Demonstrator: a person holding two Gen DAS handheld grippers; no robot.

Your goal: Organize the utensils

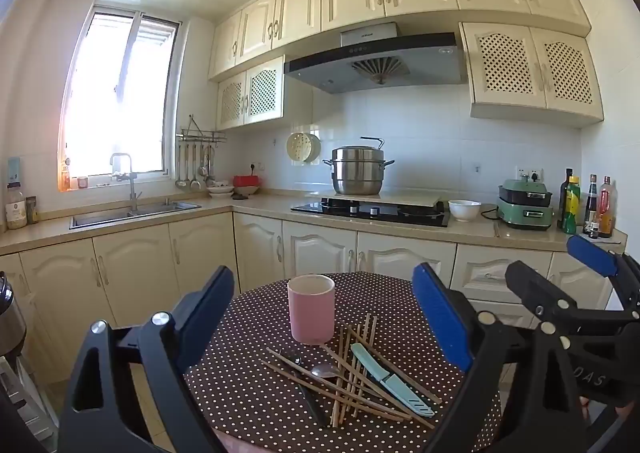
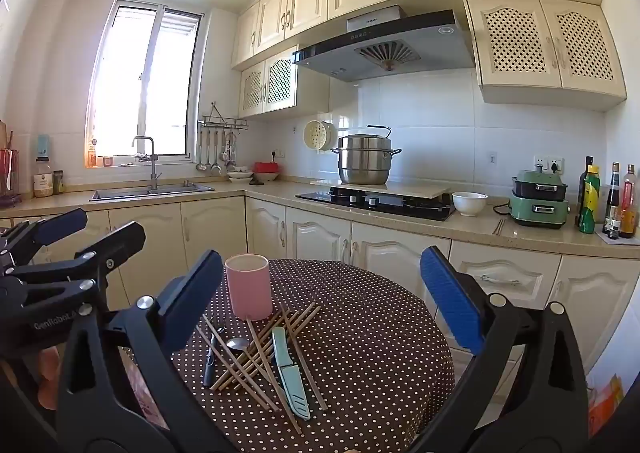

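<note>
Round table (image 1: 256,393) under brown polka-dot cloth, cream kitchen cabinets behind. Pink cup (image 1: 311,308) upright near far-middle of table, open top, nothing visible inside. Just in front of cup, loose heap of utensils: wooden chopsticks (image 1: 348,369) crisscrossed, several overlapping; teal knife (image 1: 390,379) lying across the chopsticks on the right side of heap; metal spoon (image 1: 325,370) in the middle, bowl toward cup; dark-handled fork (image 2: 211,353) on the left edge of heap, partly under chopsticks. Heap near cup, some chopstick tips touching or just beside its base, cannot tell which.

Left claw (image 1: 324,329) spread wide, blue pads apart, nothing between them, hovering above near edge of table, pointing roughly level toward cup. Right claw (image 2: 320,309) spread wide too, empty, same height, framing cup and heap. Each claw visible at edge of the other's view, side by side, apart.

In background: steel steamer pot (image 1: 357,171) on stove, white bowl (image 1: 464,210) beside it, green cooker (image 1: 525,203), bottles at right.
</note>
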